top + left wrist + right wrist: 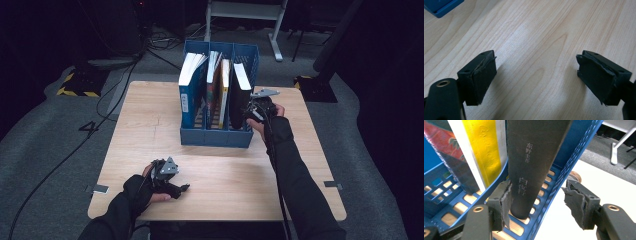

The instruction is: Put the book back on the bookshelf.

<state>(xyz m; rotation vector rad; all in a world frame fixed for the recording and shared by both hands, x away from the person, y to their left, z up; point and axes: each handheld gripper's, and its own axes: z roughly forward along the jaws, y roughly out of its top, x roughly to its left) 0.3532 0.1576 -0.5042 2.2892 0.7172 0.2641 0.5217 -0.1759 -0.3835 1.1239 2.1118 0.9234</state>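
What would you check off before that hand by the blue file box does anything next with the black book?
1. Black book upright in the blue rack's end slot: ok.
2. Right gripper jaws off the book: ok, a gap shows on one side; the other pad's contact cannot be judged.
3. Book clear of the slot's outer wall: cannot tell.
4. Yellow book stays in its own slot: ok.
5. Left gripper open, nothing between its jaws, over the table: ok.
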